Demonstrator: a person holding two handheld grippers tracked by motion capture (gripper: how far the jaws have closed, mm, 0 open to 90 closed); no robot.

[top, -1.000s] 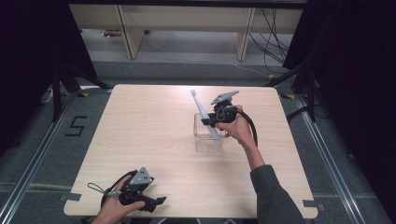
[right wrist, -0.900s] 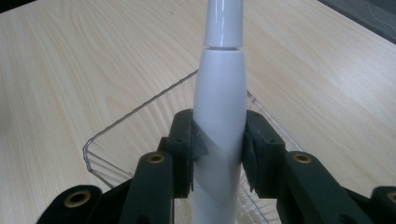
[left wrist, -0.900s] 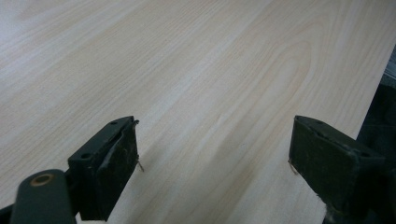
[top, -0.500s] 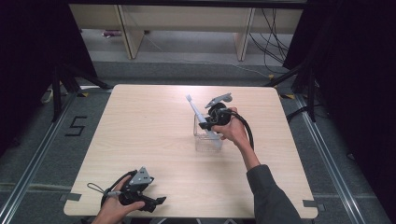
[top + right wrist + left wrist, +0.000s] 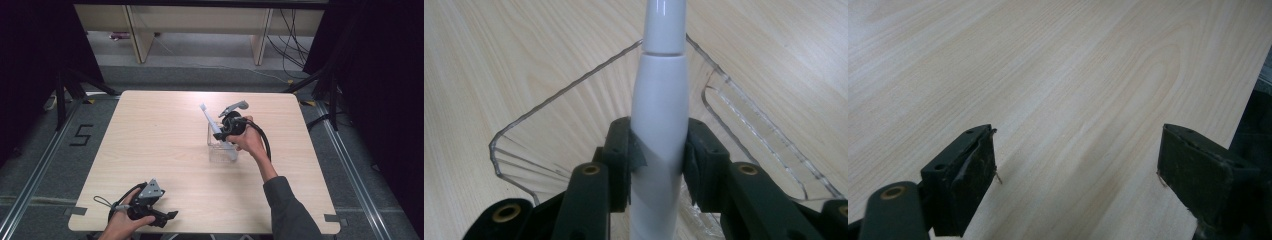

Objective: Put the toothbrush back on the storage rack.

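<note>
A white electric toothbrush (image 5: 214, 126) leans up and to the left out of a clear plastic box (image 5: 216, 151) near the table's middle. My right gripper (image 5: 226, 131) is shut on its handle just above the box. In the right gripper view the white toothbrush (image 5: 660, 95) runs straight up between both jaws, with the clear box rim (image 5: 549, 105) curving behind it. My left gripper (image 5: 167, 216) rests at the table's front left edge, held by a hand. Its jaws stand wide apart over bare wood, with nothing between them, in the left gripper view (image 5: 1075, 165).
The light wooden table (image 5: 150, 135) has its right edge close to the left gripper (image 5: 1248, 100). Black cables trail from both grippers. Shelving legs and floor cables lie beyond the far edge of the table.
My right gripper has shifted the toothbrush slightly left and lower toward the clear box. The left gripper has stayed where it was.
</note>
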